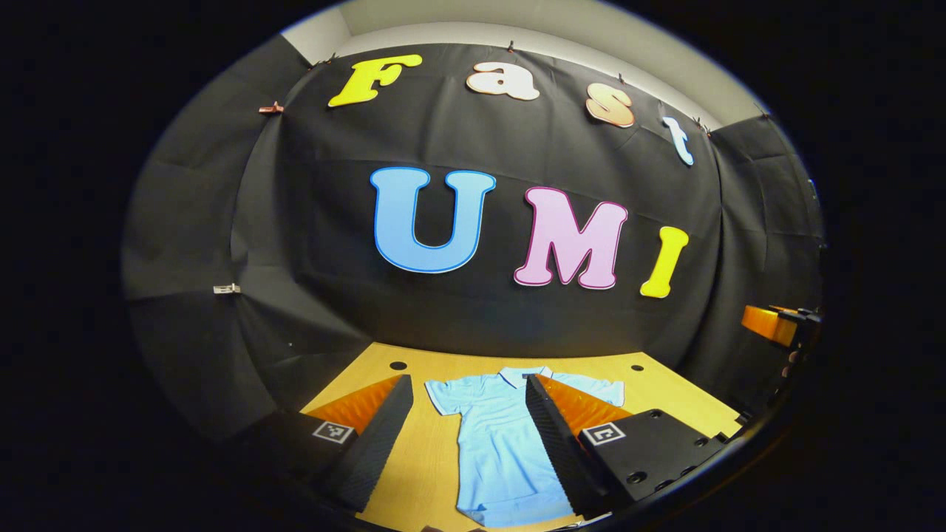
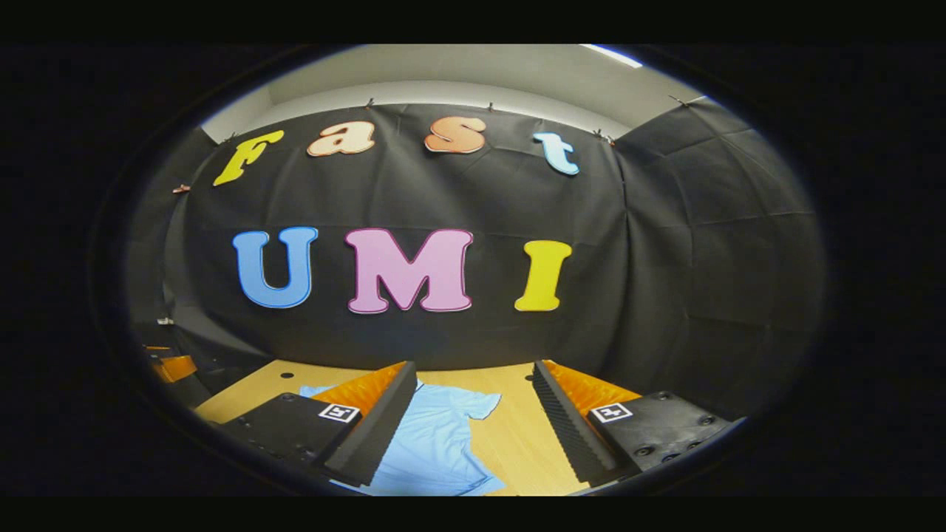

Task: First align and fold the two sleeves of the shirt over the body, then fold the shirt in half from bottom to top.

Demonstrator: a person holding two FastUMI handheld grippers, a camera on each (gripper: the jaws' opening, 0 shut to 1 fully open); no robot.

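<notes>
Light-blue shirt (image 2: 436,436) flat on wooden table (image 2: 517,436), sleeve spread

One light blue shirt (image 1: 494,443) with two short sleeves, both spread out, and one collar. One wooden bench (image 1: 665,391) with two dark round holes near its far edge. Two grippers: left gripper (image 1: 468,414), right gripper (image 2: 473,403), each with one square marker per finger.

Light blue polo shirt (image 1: 494,443) lies flat, sleeves spread, on the wooden table (image 1: 436,458).
</notes>
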